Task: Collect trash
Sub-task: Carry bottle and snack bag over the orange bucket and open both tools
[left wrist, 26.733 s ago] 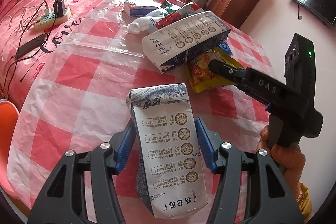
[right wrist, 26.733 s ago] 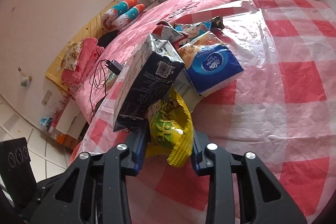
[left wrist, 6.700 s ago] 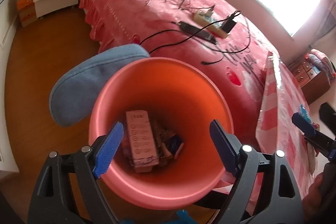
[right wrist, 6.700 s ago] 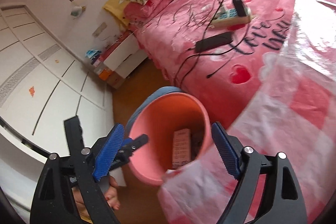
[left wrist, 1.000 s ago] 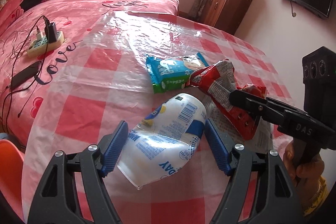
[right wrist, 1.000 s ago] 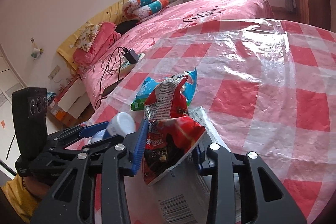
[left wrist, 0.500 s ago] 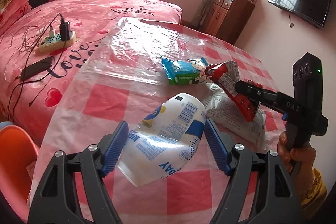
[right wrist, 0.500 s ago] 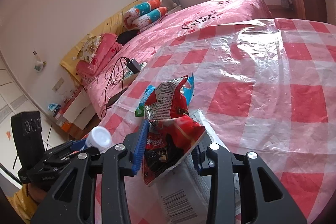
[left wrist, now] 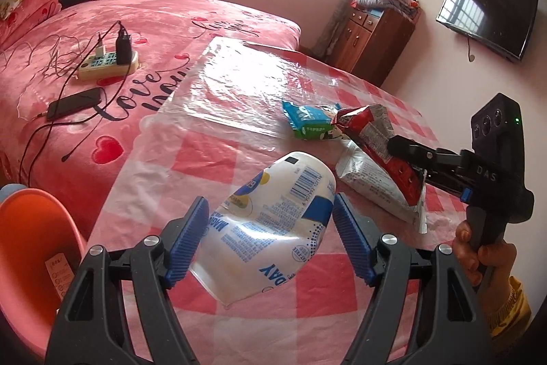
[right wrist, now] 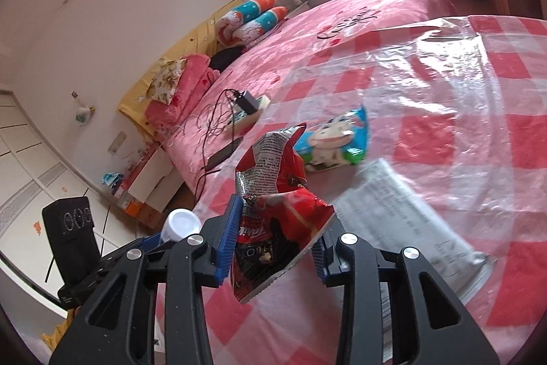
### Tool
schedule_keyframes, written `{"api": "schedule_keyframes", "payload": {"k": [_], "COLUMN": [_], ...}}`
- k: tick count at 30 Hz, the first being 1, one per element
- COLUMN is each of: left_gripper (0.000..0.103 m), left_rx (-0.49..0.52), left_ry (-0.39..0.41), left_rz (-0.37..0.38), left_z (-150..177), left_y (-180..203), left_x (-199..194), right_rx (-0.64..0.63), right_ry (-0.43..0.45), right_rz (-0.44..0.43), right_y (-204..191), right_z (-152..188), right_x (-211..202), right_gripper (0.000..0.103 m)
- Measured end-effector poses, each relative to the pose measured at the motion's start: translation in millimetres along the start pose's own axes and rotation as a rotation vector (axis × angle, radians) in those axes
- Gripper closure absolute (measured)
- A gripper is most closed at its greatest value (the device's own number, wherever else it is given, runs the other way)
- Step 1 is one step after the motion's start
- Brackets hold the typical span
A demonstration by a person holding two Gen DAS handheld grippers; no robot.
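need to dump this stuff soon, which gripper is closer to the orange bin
Left. The left gripper, holding the white bottle, is just beside the orange bin. The right gripper, holding the red wrapper, is farther across the table.

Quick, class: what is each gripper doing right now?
Left gripper: closed on the white plastic bottle.
Right gripper: closed on the red snack wrapper.

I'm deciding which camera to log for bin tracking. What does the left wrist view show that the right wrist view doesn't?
Only left wrist: the orange bin, the wall TV, the wooden cabinet.
Only right wrist: the bottle's white cap, white wardrobe doors.
Both: red snack bag, blue-green packet, white wrapper, power strip.
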State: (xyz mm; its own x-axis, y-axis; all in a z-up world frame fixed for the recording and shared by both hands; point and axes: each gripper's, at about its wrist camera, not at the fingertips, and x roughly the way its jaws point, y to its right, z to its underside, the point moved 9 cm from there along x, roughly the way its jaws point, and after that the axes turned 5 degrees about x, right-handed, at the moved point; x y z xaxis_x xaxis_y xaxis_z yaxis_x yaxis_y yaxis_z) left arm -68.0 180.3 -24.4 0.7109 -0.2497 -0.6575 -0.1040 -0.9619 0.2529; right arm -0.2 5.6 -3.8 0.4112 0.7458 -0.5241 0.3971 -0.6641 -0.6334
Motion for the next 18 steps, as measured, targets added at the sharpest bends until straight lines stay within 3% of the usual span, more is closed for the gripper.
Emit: {"api": "schedule_keyframes", "payload": {"k": [18], "left_gripper": [0.028], "left_rx": [-0.095], "left_ry": [0.072], "left_rz": [-0.018], "left_z": [6.5], "left_y": [-54.0], "left_x": [-38.4], "right_rx": [0.006], "right_ry": [-0.147], "right_rz": [-0.055], "right_y": [-45.5], "right_z": [39.5], "right_x": [38.6], "right_gripper": [0.064]}}
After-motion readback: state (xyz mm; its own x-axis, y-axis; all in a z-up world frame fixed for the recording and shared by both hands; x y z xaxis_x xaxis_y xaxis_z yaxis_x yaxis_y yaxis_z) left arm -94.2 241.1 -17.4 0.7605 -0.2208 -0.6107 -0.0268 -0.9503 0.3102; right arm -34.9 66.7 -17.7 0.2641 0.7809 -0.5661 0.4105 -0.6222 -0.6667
